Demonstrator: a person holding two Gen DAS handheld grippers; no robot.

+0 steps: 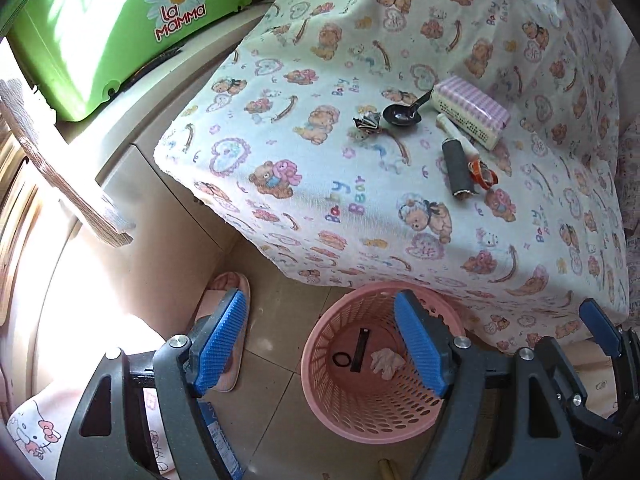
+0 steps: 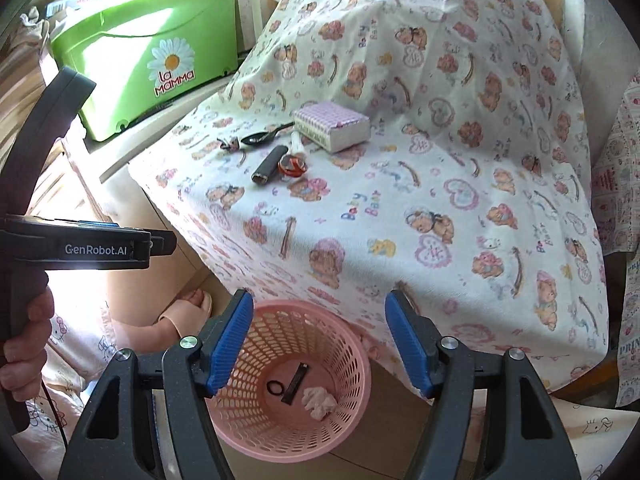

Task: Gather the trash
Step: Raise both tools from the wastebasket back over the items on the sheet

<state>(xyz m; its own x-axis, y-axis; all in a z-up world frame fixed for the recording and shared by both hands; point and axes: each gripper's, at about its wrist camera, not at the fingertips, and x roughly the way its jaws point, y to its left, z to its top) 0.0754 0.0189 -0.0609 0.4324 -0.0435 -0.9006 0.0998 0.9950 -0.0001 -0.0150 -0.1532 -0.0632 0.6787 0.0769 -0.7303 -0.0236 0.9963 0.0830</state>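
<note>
Three items already in basket [image 2: 296, 380]: tissue wad [image 2: 319, 400], black strip [image 2: 295, 383], ring [image 2: 275, 388]. Remaining trash on cloth-covered table [image 2: 400, 208], up and ahead of both claws: crumpled wrapper [image 2: 229, 143], dark tube [image 2: 269, 166], orange band [image 2: 294, 167], white stick [image 2: 297, 143]. Tube long axis runs near-to-far, slightly oblique. Left claw [image 1: 332, 346] spread, empty. Right claw [image 2: 318, 346] spread, empty, over basket. Judgement: cluster sits left of table centre, so left hand likely nearer; margin small.

Pink basket [image 1: 360, 412] rim partly hidden behind left claw's pads [image 1: 420, 344]; slipper [image 1: 224, 300] half covered; print on purple-striped pack [image 2: 332, 126] too small to read.
</note>
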